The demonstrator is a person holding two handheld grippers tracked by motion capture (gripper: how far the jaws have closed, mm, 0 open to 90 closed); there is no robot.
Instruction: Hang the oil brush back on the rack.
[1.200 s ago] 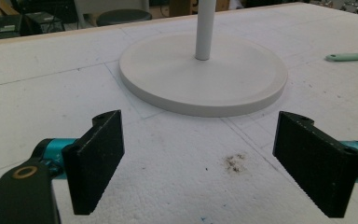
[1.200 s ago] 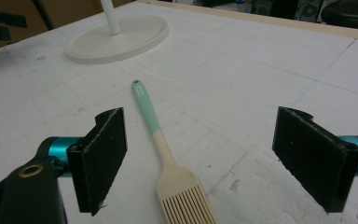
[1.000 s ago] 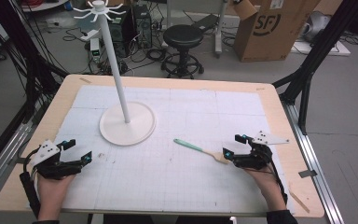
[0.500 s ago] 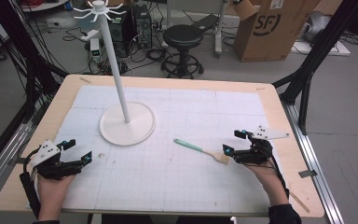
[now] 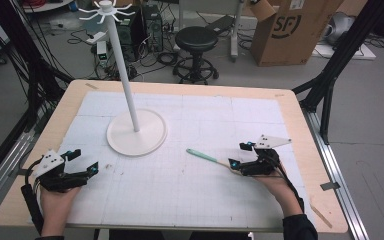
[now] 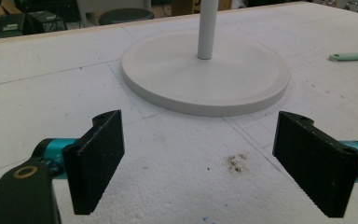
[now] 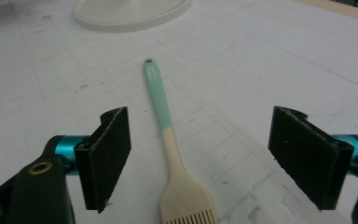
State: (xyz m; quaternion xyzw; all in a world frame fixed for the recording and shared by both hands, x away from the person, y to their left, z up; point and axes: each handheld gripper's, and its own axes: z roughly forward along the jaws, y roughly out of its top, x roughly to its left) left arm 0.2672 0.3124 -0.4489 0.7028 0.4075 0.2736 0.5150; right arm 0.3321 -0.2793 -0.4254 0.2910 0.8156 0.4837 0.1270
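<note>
Surface: white gridded mat (image 5: pixel 190 190) is covering the table.
Right gripper (image 7: pixel 200 154): jaws have just been narrowing, spread, straddling the pastry brush (image 7: pixel 170 140) lying flat.
Change: right gripper is sitting closer over the brush; grasp looks imminent.
Left gripper (image 6: pixel 200 158): spread, resting idle.
Nearby: white stand (image 5: pixel 136 131), well apart, blocking nothing.

Between your right claw's (image 7: pixel 200 158) black pads lies a brush (image 7: pixel 168 140) with mint-green handle and cream bristles; ahead, a white stand (image 6: pixel 205 74) on the white gridded mat (image 5: pixel 205 190).
</note>
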